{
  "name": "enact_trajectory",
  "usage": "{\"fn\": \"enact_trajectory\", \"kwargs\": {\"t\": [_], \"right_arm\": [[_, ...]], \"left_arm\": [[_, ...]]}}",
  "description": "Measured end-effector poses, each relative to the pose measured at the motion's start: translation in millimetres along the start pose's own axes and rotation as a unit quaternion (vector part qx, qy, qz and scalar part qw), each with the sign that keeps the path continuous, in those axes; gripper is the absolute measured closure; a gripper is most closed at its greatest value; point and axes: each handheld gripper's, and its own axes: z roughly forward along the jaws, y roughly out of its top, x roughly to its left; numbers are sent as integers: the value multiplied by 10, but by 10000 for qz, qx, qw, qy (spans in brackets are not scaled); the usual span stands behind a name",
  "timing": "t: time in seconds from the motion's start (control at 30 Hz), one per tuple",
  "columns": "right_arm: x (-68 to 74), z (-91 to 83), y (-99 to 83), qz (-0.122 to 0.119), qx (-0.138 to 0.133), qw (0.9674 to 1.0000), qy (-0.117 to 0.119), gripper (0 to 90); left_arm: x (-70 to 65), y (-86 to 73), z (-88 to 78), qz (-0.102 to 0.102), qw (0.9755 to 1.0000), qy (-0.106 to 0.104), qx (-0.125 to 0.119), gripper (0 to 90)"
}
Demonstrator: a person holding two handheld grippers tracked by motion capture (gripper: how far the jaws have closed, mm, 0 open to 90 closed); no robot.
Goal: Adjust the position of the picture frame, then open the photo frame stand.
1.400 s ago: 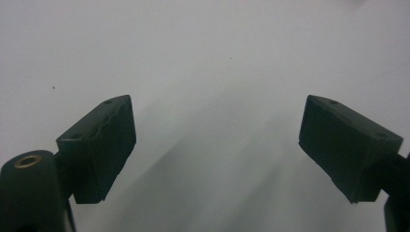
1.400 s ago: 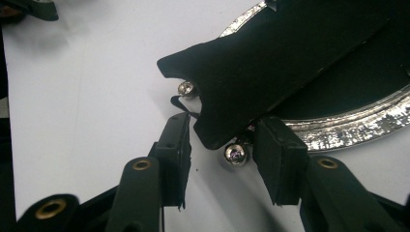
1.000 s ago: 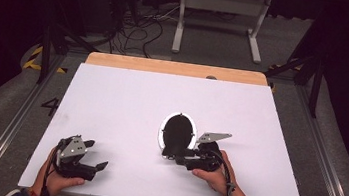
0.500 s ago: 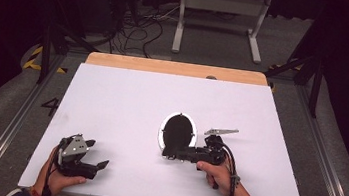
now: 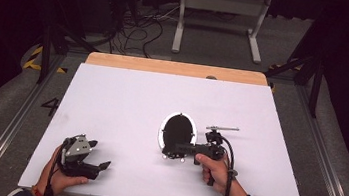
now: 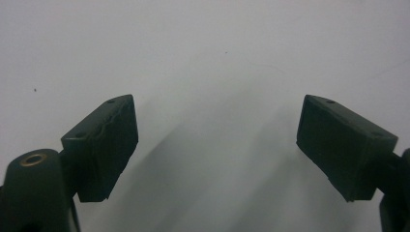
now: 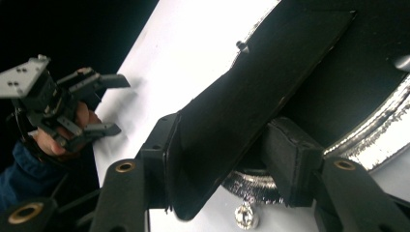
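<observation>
1. The white worktop (image 5: 127, 97) is being seen across the middle of the high view, its wooden far edge along the top.
2. A round black pan (image 5: 177, 131) with a shiny rim is lying just right of the frame's centre; its flat black handle (image 7: 251, 96) is rising diagonally through the right gripper view.
3. The right tongs (image 5: 172, 150) are being held clamped on that handle, having just been closing.
4. The left tongs (image 5: 102, 165) are being held wide apart over bare worktop at lower left.
</observation>
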Motion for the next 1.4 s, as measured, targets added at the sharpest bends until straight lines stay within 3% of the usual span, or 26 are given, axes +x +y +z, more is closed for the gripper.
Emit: {"fn": "enact_trajectory", "kwargs": {"t": [0.23, 0.33, 0.5, 0.7, 0.83, 0.93, 1.07, 1.1, 1.17, 1.3, 1.4], "right_arm": [[-38, 31, 34, 140, -37, 9999, 86, 514], [-49, 46, 42, 146, -59, 9998, 101, 522], [-56, 57, 58, 123, -49, 9999, 88, 535], [-81, 61, 65, 68, -32, 9999, 131, 577], [-105, 57, 64, 32, -32, 9998, 193, 597], [-104, 54, 65, -56, -14, 9998, 204, 601], [-67, 49, 74, -424, 5, 9989, 174, 602], [-64, 45, 75, -539, 17, 9984, 186, 602], [-61, 45, 74, -681, -6, 9975, 196, 602], [-44, 38, 68, -850, -26, 9962, 195, 604], [-39, 29, 60, -982, -31, 9950, 202, 607]], "left_arm": [[-15, 37, 59, 53, 10000, -44, 65, 157], [-3, 65, 72, -27, 10000, -69, 15, 158], [38, 191, 138, -106, 9995, -277, -107, 171], [126, 496, 401, -120, 9983, -543, -146, 195], [143, 689, 592, 39, 9974, -717, -73, 205], [119, 846, 783, 8, 9958, -908, -78, 216], [90, 993, 979, -60, 9937, -1112, -96, 215], [106, 1028, 1027, -22, 9921, -1253, -56, 220], [106, 1079, 1100, -166, 9905, -1363, -88, 215], [114, 1141, 1233, -358, 9861, -1623, -34, 228], [113, 1186, 1309, -382, 9839, -1745, -6, 238]]}}
